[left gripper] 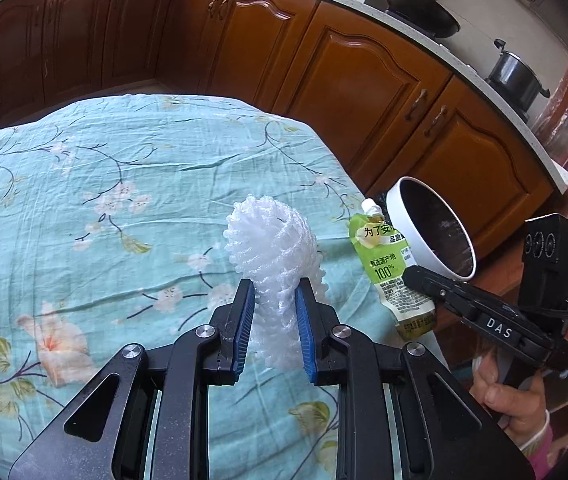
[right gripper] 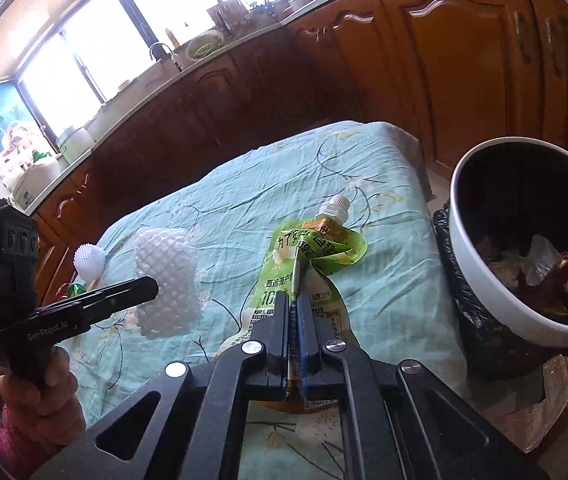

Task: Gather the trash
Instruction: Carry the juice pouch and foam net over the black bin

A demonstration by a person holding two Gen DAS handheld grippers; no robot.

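Left gripper point(left gripper: 274, 308): jaws part open, blue pads against both sides of the foam net point(left gripper: 274, 256), which stands up from the cloth point(left gripper: 84, 184). Right gripper point(right gripper: 292, 312): jaws nearly shut, pinching the green pouch point(right gripper: 311, 252) edge-on; the pouch lies on the cloth just beside the bin point(right gripper: 479, 264), spout pointing away from the gripper. Net sits farther from the bin than the pouch. Bin holds scraps and stands off the cloth's edge.
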